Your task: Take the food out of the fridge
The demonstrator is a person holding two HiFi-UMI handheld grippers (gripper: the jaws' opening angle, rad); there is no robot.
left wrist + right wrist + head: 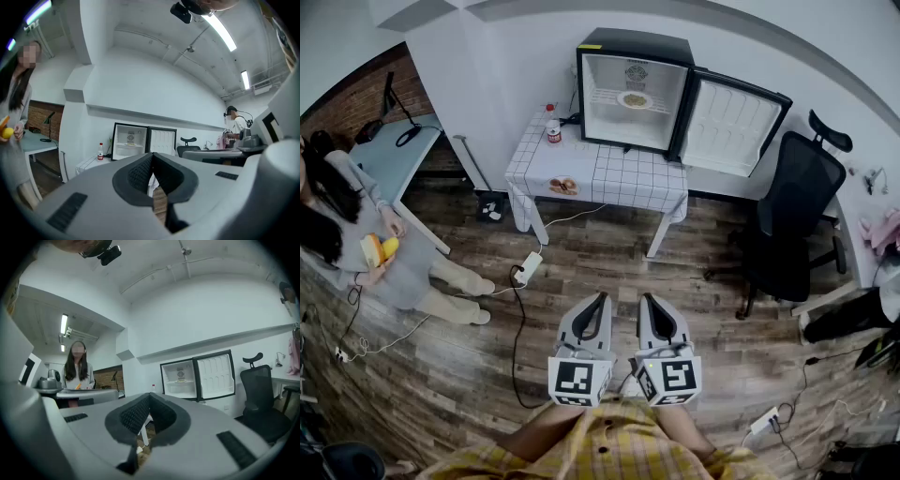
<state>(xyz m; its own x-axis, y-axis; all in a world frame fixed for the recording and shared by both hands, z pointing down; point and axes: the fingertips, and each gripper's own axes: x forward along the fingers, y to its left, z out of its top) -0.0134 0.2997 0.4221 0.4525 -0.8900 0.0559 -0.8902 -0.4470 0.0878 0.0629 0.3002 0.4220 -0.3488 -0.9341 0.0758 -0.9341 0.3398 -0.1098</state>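
Observation:
A small black fridge (633, 89) stands on a table with a white grid cloth (619, 176), its door (733, 127) swung open to the right. A plate of food (635, 99) lies on the fridge's upper shelf. Both grippers hang side by side over the wooden floor, well short of the table. The left gripper (602, 302) and the right gripper (647, 302) are shut with nothing in them. In the left gripper view the fridge (130, 140) shows far beyond the closed tips (152, 157). The right gripper view shows the same fridge (180, 377) past its tips (149, 397).
A red-labelled bottle (552, 125) and a small plate of food (563, 186) sit on the table. A black office chair (797, 225) stands to its right. A person (380, 248) sits at the left by a desk. A power strip (528, 267) and cables lie on the floor.

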